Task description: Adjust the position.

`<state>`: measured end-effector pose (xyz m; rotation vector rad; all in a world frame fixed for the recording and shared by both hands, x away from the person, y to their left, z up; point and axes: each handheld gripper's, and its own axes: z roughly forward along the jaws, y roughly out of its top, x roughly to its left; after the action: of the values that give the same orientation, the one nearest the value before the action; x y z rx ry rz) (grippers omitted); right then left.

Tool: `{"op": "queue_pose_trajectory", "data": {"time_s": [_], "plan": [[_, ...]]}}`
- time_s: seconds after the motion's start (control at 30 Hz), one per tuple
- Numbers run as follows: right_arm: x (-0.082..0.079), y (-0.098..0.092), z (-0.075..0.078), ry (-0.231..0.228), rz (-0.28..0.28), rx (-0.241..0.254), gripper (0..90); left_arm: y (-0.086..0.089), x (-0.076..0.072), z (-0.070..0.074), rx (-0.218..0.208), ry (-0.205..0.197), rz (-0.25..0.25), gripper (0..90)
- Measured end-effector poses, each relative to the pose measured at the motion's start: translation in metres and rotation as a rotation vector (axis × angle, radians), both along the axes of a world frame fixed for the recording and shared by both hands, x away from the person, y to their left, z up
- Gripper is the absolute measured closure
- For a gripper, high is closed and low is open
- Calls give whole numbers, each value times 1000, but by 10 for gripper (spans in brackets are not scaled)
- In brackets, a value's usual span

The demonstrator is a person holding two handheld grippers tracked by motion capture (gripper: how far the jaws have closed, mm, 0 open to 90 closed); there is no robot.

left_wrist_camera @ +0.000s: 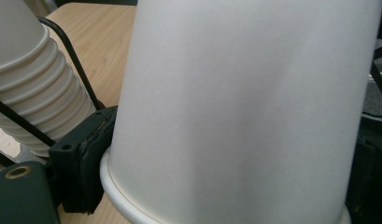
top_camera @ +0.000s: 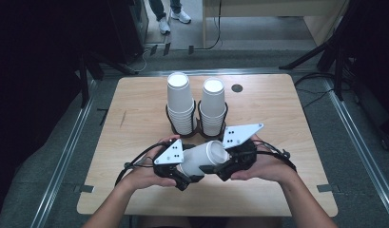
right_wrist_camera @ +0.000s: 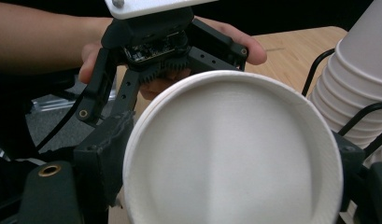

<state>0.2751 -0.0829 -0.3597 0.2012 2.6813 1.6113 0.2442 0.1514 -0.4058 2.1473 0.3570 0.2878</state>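
You've got one white paper cup (top_camera: 205, 158) lying on its side in the air between your two grippers, over the near middle of the wooden surface (top_camera: 135, 118). Your left gripper (top_camera: 181, 175) has it around the wide rim end: in the left gripper view a black pad presses right against the rolled rim (left_wrist_camera: 115, 193) at the lower left, with the cup wall running up and away from the camera. The pad on the other side is mostly hidden by the cup, but it looks clamped.

Your right gripper (top_camera: 216, 169) is at the base end. In the right gripper view the round bottom (right_wrist_camera: 233, 156) faces the camera, with a black finger tight against it on the left (right_wrist_camera: 107, 154) and another peeking out on the right, so those fingers are closed on the cup too. Your left hand (right_wrist_camera: 165, 56) sits behind it.

Just beyond the grippers, two stacks of upside-down paper cups stand side by side in black wire holders: the left stack (top_camera: 179, 102) and the right stack (top_camera: 213, 105). A small dark disc (top_camera: 237, 88) sits on the surface near the far edge. Someone's white sneakers (top_camera: 173, 20) are on the floor past the surface.
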Motion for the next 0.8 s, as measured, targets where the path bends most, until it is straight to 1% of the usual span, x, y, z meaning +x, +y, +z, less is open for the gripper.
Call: {"op": "queue_pose_trajectory", "data": {"time_s": [0.1, 0.2, 0.3, 0.37, 0.5, 0.57, 0.63, 0.67, 0.73, 0.77, 0.8], "plan": [[-1, 1, -1, 3, 3, -18, 196, 0, -1, 0, 1, -2, -5, 79], [-1, 1, -2, -9, 6, -26, 200, 0, -1, 0, 6, -7, -2, 81], [-2, 2, 0, -13, 4, -35, 207, 0, -2, 0, 9, -14, -3, 84], [-3, 2, 0, -24, 9, -41, 211, 0, -2, 0, 10, -15, -3, 85], [-5, 3, 2, -41, 17, -42, 219, 0, -2, 0, 5, -10, -8, 84], [-6, 2, 2, -47, 19, -40, 222, 1, -3, 0, 2, -17, -8, 83], [-6, 2, 3, -58, 22, -33, 224, 1, -3, 0, -10, -14, -5, 77], [-7, 2, 3, -59, 22, -30, 225, 2, -3, 0, -21, -6, -2, 68], [-7, 2, 3, -75, 16, -27, 227, 5, -2, 1, -53, 22, 9, 14], [-7, 1, 3, -77, 7, -26, 226, 6, -1, 1, -69, 25, 21, 9], [-6, 0, 3, -72, 8, -21, 226, 8, 0, 2, -73, 25, 36, 2]]}}
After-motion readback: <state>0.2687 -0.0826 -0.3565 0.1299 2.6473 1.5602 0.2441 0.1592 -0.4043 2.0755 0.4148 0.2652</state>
